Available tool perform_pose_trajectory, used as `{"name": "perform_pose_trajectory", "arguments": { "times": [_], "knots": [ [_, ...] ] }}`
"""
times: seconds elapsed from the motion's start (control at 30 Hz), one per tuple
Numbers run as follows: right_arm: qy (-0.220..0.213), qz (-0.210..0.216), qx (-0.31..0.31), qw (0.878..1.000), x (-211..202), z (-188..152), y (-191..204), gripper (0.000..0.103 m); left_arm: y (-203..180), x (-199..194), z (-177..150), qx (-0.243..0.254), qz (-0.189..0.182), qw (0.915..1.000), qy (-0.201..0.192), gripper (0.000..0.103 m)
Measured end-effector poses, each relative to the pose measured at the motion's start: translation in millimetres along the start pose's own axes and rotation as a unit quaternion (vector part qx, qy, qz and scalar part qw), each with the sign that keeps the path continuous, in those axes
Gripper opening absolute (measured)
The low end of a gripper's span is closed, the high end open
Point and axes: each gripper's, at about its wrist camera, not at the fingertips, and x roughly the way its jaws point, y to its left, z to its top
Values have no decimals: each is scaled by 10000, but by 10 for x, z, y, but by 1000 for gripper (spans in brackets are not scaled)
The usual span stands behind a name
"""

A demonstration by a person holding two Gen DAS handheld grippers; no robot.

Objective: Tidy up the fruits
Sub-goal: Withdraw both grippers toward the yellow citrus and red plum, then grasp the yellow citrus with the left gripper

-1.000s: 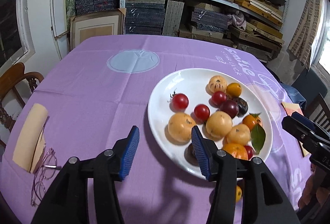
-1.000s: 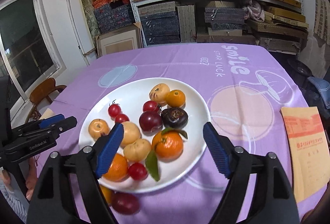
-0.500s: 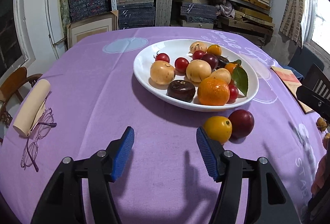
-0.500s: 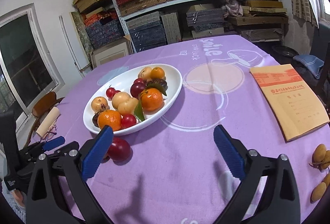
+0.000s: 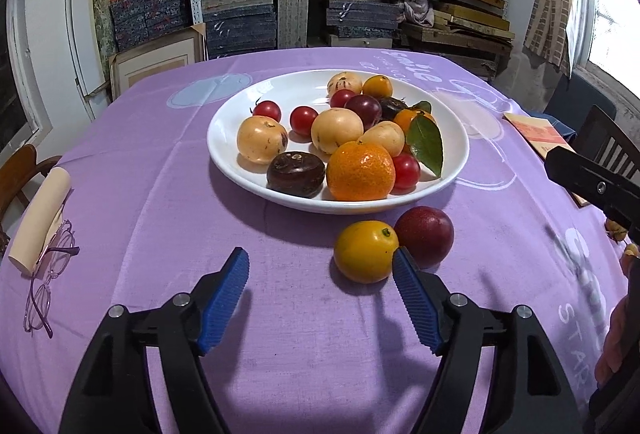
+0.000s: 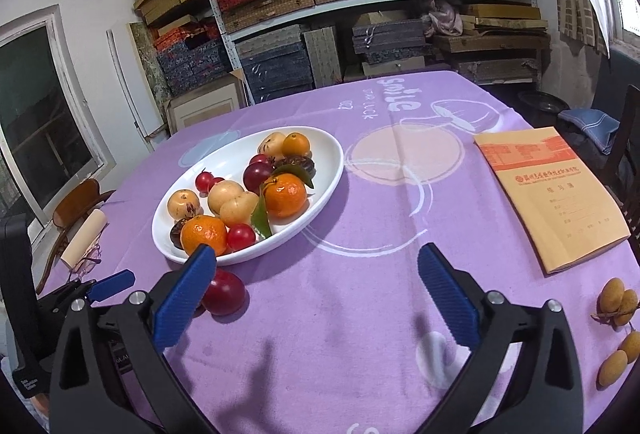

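Across the purple tablecloth (image 5: 120, 202) we are seeing far more than a second ago — both wrist views were hanging over the white plate (image 5: 456, 138) then, and now they are sitting low at the near edge of the table with the plate well ahead. On it the pile of oranges, pale yellow fruits, plums and cherry tomatoes is looking unchanged, so we are judging the next picks to be the strays. Just beside the plate's near rim, the yellow-orange citrus (image 5: 365, 251) and the dark red plum (image 5: 425, 239) are lying touching on the cloth, and a small cluster of loquats (image 6: 616, 302) is waiting at the right edge near the notebook (image 6: 552, 194). Our left gripper (image 5: 320, 266) has just been opening and is standing moderately wide with nothing between its jaws — the citrus is sitting just past its right finger. Our right gripper (image 6: 314, 266) has been opening too, is gaping fully and is holding nothing.
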Motion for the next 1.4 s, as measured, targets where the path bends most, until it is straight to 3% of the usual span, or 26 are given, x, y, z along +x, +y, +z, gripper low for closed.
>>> {"name": "perform_pose_trajectory", "arguments": {
  "times": [0.53,0.83,1.13,1.17,1.33,1.4],
  "knots": [
    [132,19,43,9999,25,-19,10,99,82,187,41,-237,55,9994,231,92],
    [241,-23,-5,9997,94,-51,27,99,82,210,65,-273,109,9993,229,92],
    [284,-60,1,9996,127,-68,18,99,-1,212,71,-128,-204,9995,222,91],
    [287,-65,1,9996,130,-68,16,99,-16,211,67,-98,-223,9994,226,89],
    [309,-73,-11,9995,145,-69,12,99,-46,327,55,-15,-333,9979,558,52],
    [308,-73,-6,9995,146,-70,12,99,-47,314,45,-32,-271,9983,524,50]
  ]
}}
